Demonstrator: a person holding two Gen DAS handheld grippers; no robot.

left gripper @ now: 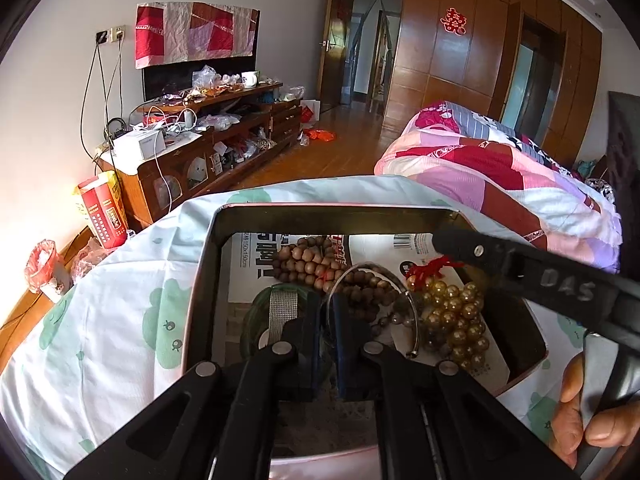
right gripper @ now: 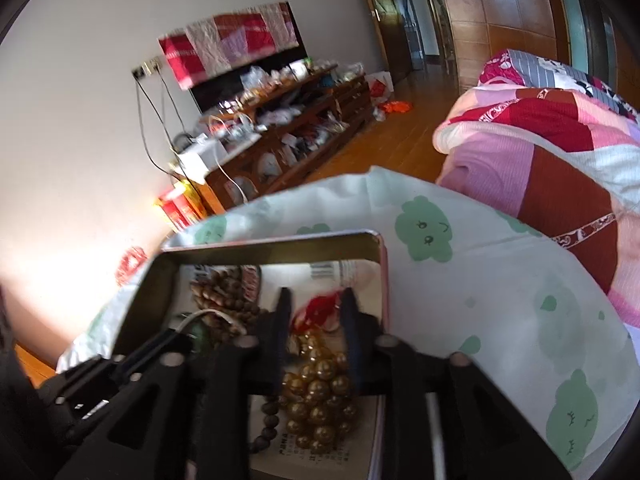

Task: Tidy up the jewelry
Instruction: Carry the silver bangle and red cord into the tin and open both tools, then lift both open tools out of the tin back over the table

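A pink-rimmed metal tin (left gripper: 208,280) lined with printed paper sits on a cloud-print cloth. It holds brown wooden beads (left gripper: 308,262), a gold bead bracelet (left gripper: 456,320) with a red tassel (left gripper: 430,270), a green bangle with a silver band (left gripper: 280,312) and a thin silver bangle (left gripper: 408,300). My left gripper (left gripper: 326,312) is inside the tin, nearly closed around the silver bangle's rim. My right gripper (right gripper: 316,308) is open over the gold beads (right gripper: 320,392) and red tassel (right gripper: 318,308); its arm (left gripper: 540,280) crosses the tin's right side.
The cloud-print cloth (left gripper: 120,320) covers the surface around the tin. A bed with a pink patchwork quilt (left gripper: 500,168) is to the right. A cluttered wooden TV cabinet (left gripper: 208,140) stands along the left wall. A hand (left gripper: 588,420) grips the right tool.
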